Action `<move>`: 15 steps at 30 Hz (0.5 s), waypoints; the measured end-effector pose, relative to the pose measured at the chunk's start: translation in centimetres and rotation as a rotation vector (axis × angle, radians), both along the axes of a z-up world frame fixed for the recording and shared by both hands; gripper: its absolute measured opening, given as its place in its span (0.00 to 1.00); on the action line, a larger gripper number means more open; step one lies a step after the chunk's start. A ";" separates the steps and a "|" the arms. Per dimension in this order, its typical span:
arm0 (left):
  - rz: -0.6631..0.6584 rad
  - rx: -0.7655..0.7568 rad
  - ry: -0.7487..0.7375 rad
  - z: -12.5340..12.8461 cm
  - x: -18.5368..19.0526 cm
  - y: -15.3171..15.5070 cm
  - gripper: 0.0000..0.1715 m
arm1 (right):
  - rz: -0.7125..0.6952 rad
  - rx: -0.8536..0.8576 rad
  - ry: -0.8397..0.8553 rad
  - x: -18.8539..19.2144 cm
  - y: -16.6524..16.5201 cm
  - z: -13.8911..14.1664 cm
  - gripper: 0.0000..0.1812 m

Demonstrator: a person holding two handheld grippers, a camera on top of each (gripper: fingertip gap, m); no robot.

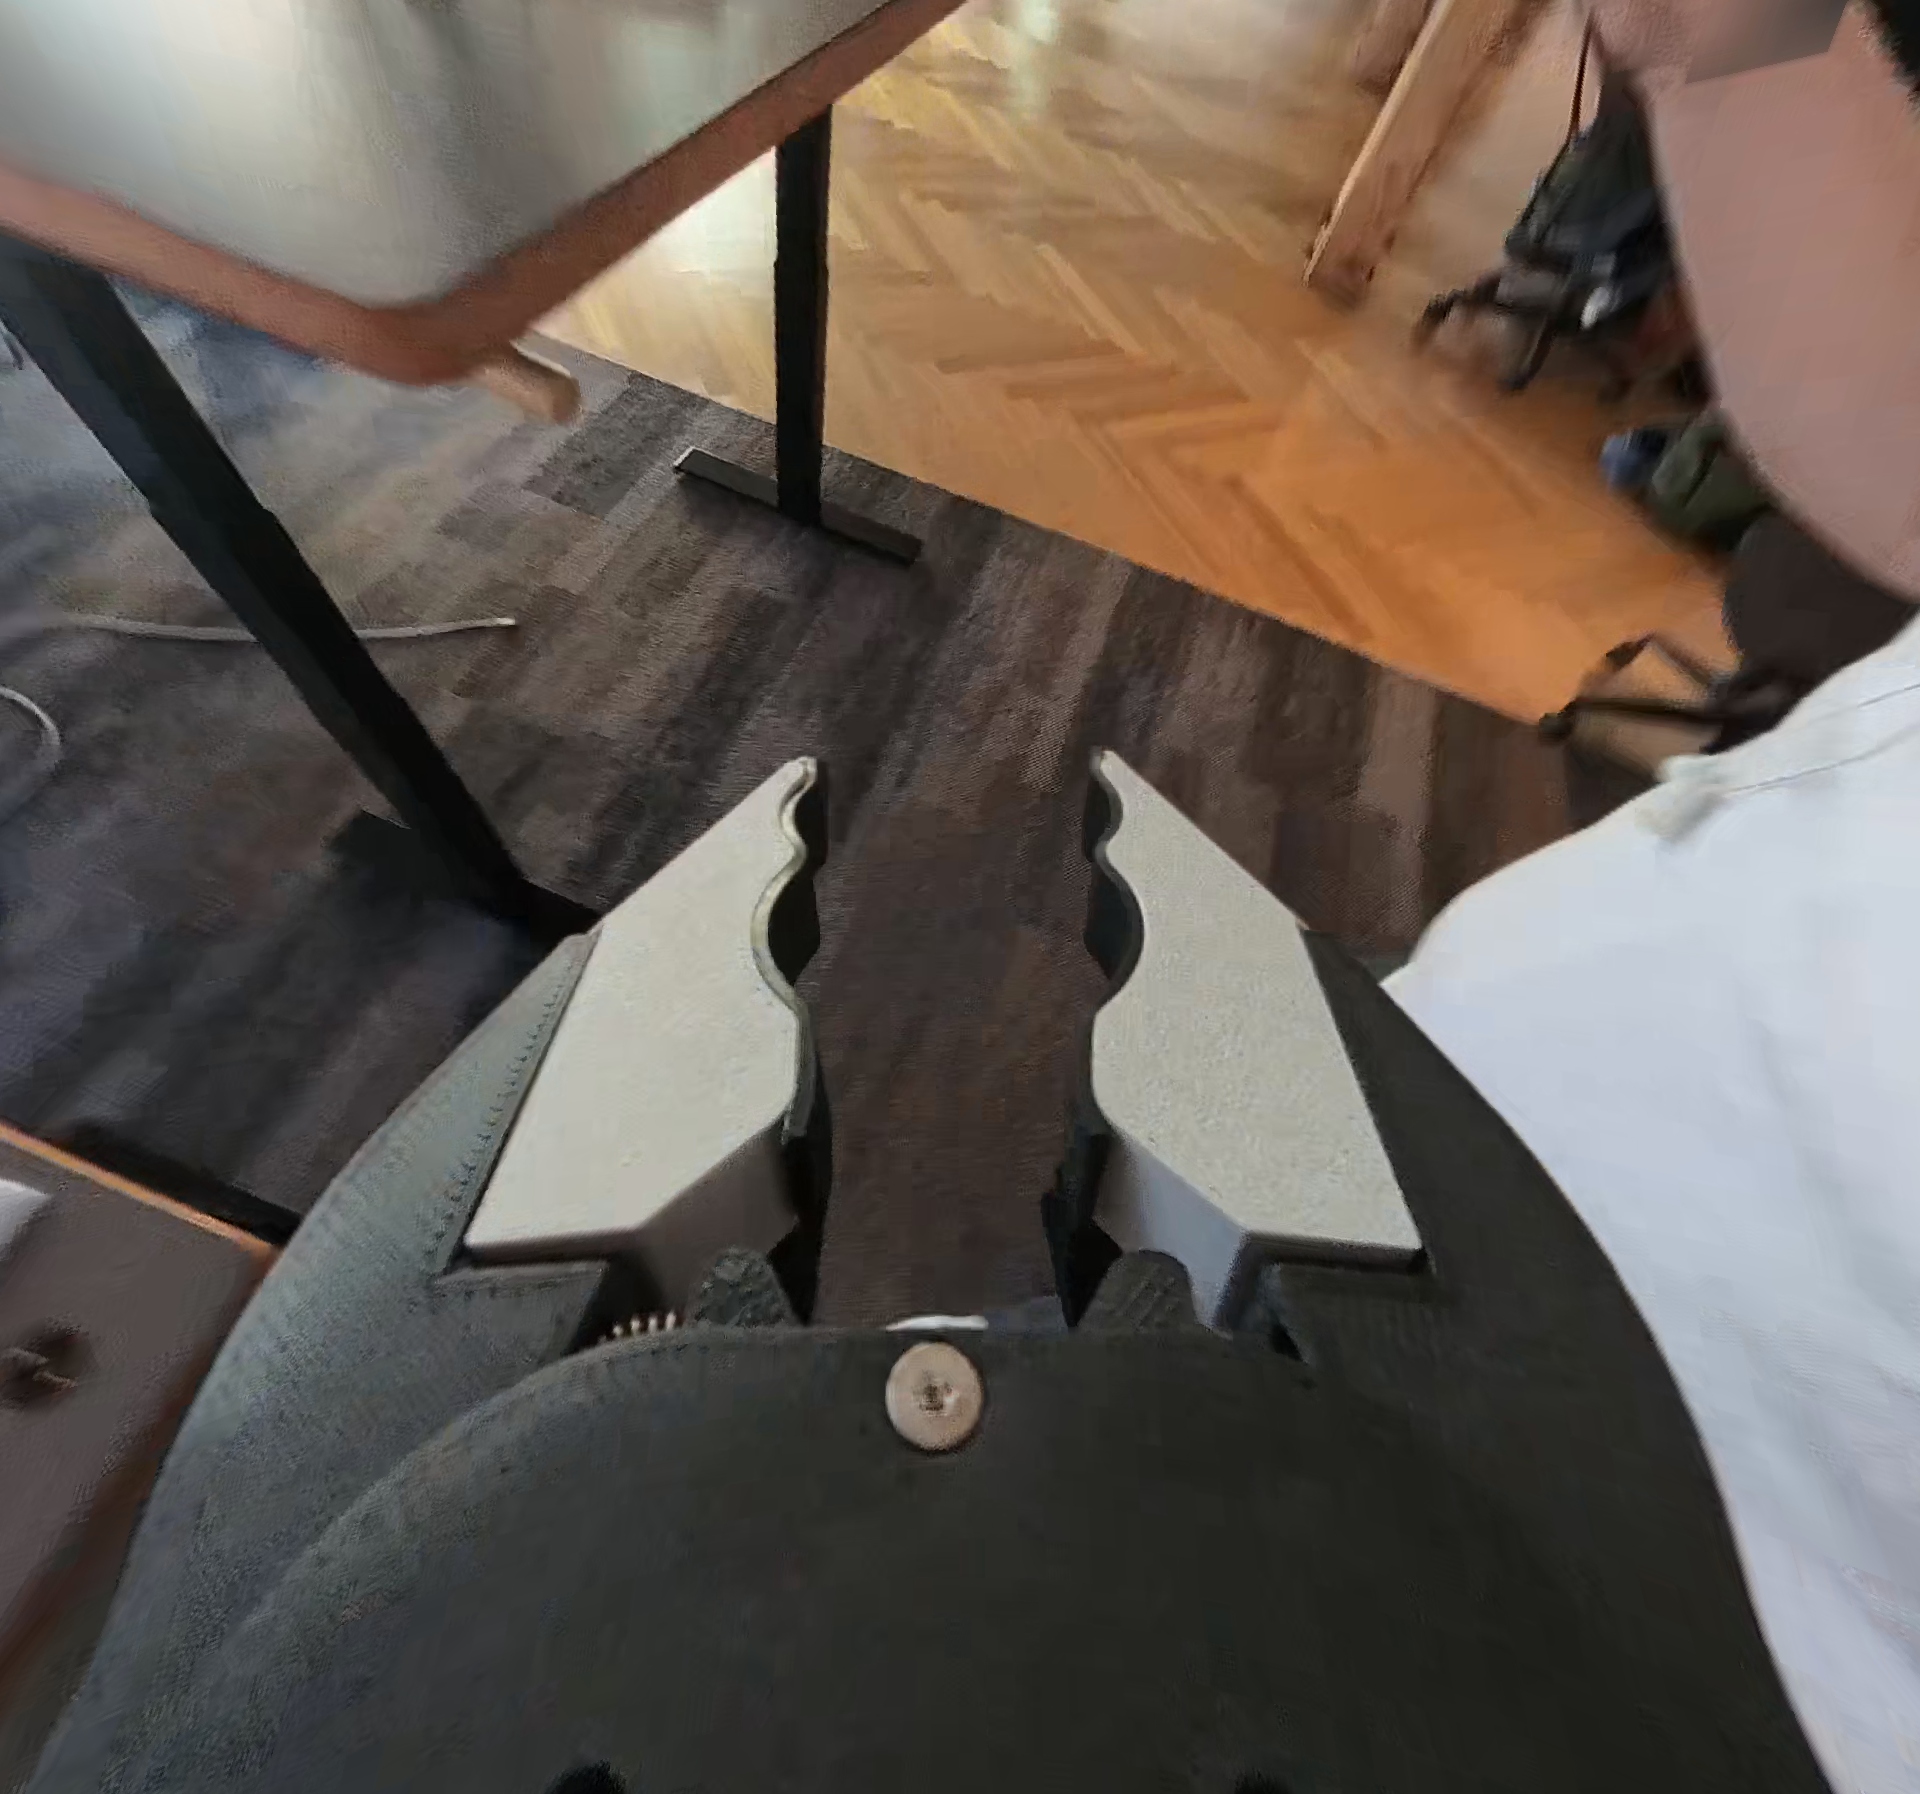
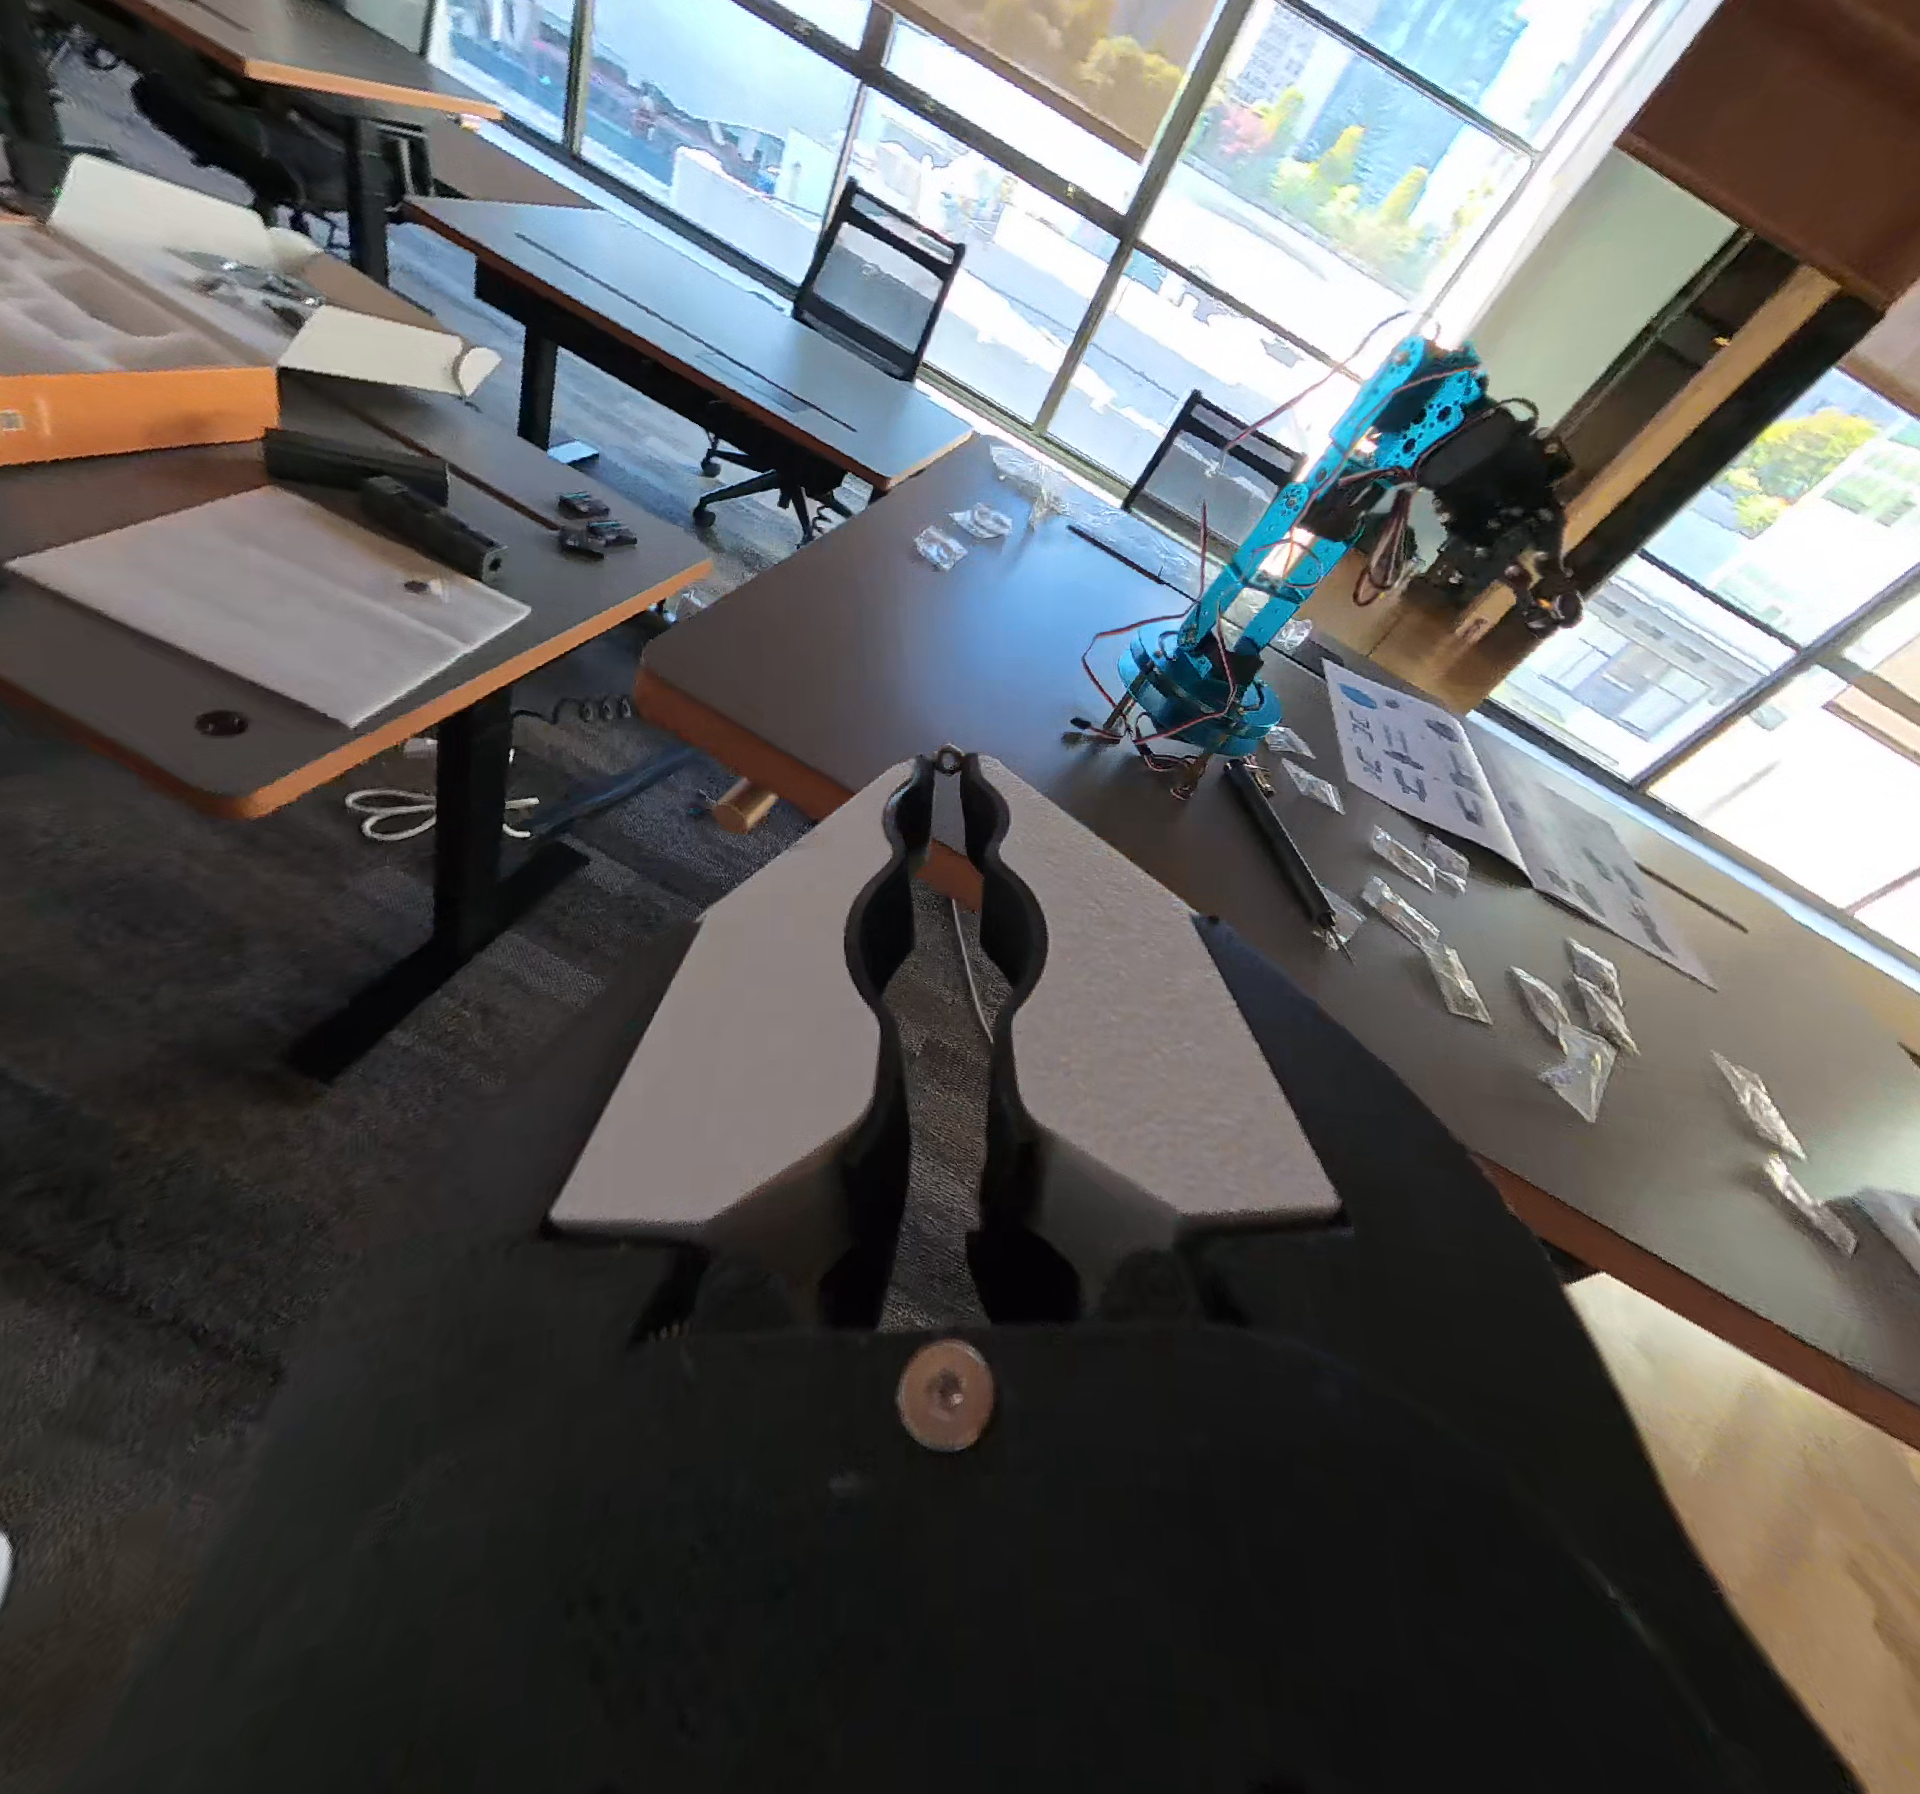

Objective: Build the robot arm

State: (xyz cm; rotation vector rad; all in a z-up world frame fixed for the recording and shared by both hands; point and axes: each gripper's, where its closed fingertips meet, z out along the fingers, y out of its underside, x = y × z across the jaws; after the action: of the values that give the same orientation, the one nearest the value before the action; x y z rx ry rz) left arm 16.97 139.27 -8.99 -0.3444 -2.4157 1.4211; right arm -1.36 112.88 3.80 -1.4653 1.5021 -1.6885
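Observation:
My left gripper [image 1: 954, 768] is open and empty. It is held in the air and points down at the dark carpet [image 1: 935, 664], below the corner of a dark table [image 1: 312, 134]. My right gripper [image 2: 948, 780] is shut on a tiny metal ring [image 2: 948, 760] pinched at its very tips. It hovers off the near edge of a dark table [image 2: 935, 622] that holds a small blue robot arm [image 2: 1257, 581] with loose wires, a black screwdriver [image 2: 1288, 851] and several small clear parts bags [image 2: 1455, 981].
A person in a white shirt [image 1: 1714, 1121] is close on the right of the left wrist view. A printed sheet [image 2: 1455, 788] lies by the blue arm. Another table [image 2: 260, 622] on the left holds an orange box [image 2: 135, 414] and black parts. Black table legs [image 1: 800, 321] stand on the floor. Spacing between my two grippers at the tips: around 35 centimeters.

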 end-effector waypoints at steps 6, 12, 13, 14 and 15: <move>-0.252 -0.096 -0.135 5.7 5.3 -13.0 0.28 | -0.033 0.088 0.005 1.7 -1.1 0.6 0.02; -0.303 -0.287 0.056 13.6 8.2 -29.2 0.30 | -0.019 0.065 0.026 3.4 -5.5 1.9 0.02; -0.289 -0.311 0.076 14.7 8.9 -31.8 0.30 | -0.015 0.059 0.036 3.8 -6.4 2.1 0.02; -0.281 -0.326 0.086 15.8 9.5 -34.2 0.31 | -0.011 0.058 0.042 4.2 -7.3 2.4 0.02; -0.286 -0.337 0.092 16.7 9.9 -36.5 0.31 | -0.003 0.059 0.044 4.6 -8.1 2.6 0.02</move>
State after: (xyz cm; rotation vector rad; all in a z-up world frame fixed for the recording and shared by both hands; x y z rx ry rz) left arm 26.83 102.78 7.75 -0.6579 -1.9561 1.6629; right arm 3.29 104.81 6.41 -1.4792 1.5642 -1.6094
